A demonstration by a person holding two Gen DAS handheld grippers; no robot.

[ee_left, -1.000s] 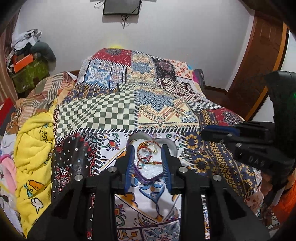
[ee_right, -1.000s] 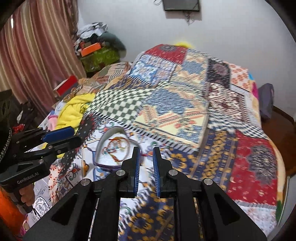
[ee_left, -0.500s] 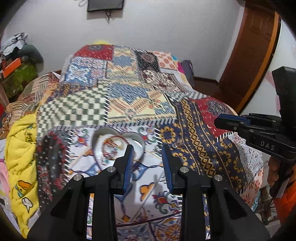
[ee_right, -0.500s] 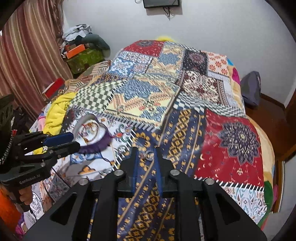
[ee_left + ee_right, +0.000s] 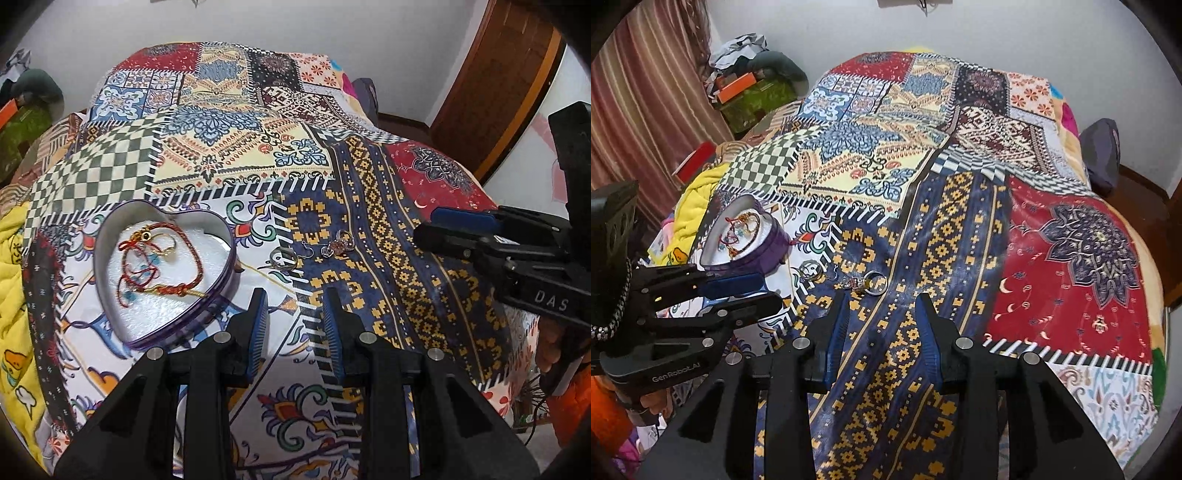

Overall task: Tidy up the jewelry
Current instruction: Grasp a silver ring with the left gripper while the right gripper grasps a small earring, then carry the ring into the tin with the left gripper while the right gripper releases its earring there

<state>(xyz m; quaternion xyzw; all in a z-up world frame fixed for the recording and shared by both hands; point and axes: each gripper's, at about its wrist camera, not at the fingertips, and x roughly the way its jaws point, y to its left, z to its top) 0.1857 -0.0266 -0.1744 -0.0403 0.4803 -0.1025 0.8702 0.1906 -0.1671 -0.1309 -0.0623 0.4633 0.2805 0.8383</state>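
A heart-shaped tin [image 5: 162,269] with a purple wall lies on the patchwork bedspread [image 5: 229,155], with red and gold bracelets [image 5: 159,258] inside. To its right, loose on the cloth, lie a plain ring [image 5: 282,258], an earring hook [image 5: 308,251] and a stone ring [image 5: 338,243]. My left gripper [image 5: 294,299] hangs open just short of them, nothing between its fingers. My right gripper [image 5: 882,301] points at the stone ring [image 5: 873,282]. Its jaws are opening and nothing is between them. The tin [image 5: 746,236] and the left gripper [image 5: 738,291] show at the left.
A yellow blanket [image 5: 14,258] and piled clothes lie off the bed's left side by striped curtains [image 5: 646,92]. A wooden door [image 5: 498,92] stands at the right, a dark bag [image 5: 1102,155] beside the bed. The bedspread drops away at the near and right edges.
The right jaws went from nearly shut to apart; a ring seen at their tips now lies on the cloth beyond them. Both grippers sank; the left swung right, away from the tin.
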